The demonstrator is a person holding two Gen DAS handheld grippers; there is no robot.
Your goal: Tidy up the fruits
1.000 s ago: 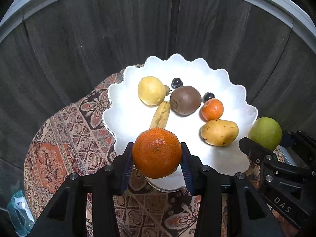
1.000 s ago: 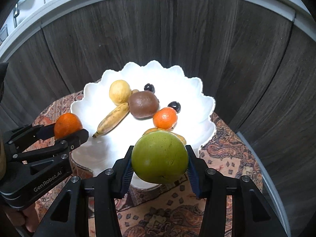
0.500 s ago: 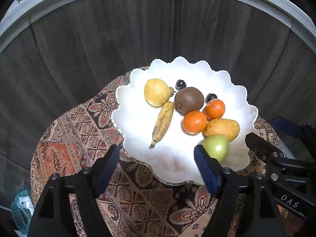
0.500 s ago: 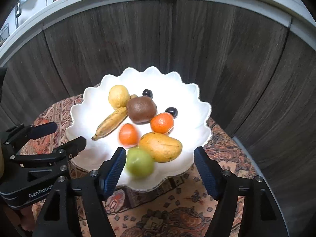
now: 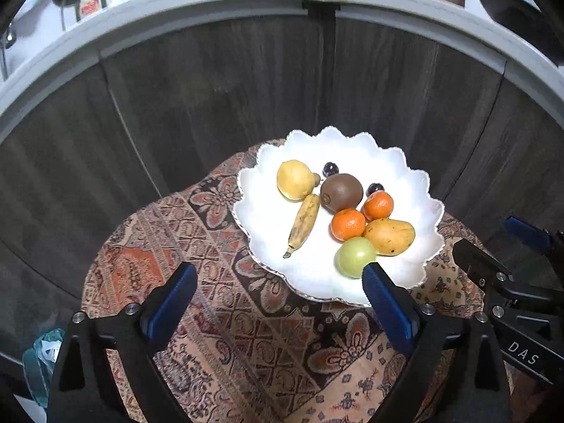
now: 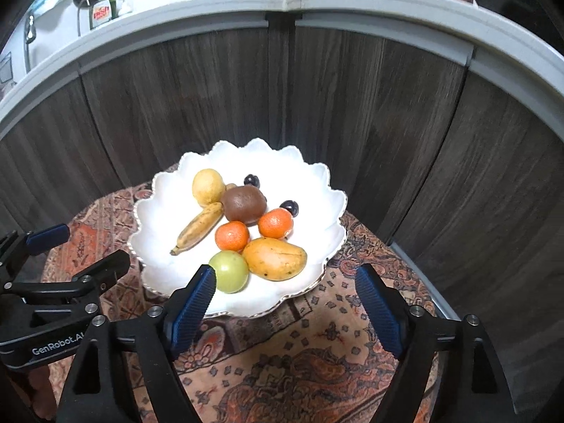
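Your left gripper point(image 5: 278, 296) and right gripper point(image 6: 289, 299) both gape wide, holding nothing. Every fruit you can see sits on the white plate point(image 5: 419, 190); little seems left.

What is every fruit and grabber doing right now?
left gripper: open, empty
right gripper: open, empty
green apple: on the plate, touching the mango
two oranges: on the plate
banana: lying flat
kiwi: on the plate
lemon: on the plate

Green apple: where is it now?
On the white plate, near edge, touching the mango and just in front of an orange: green apple.
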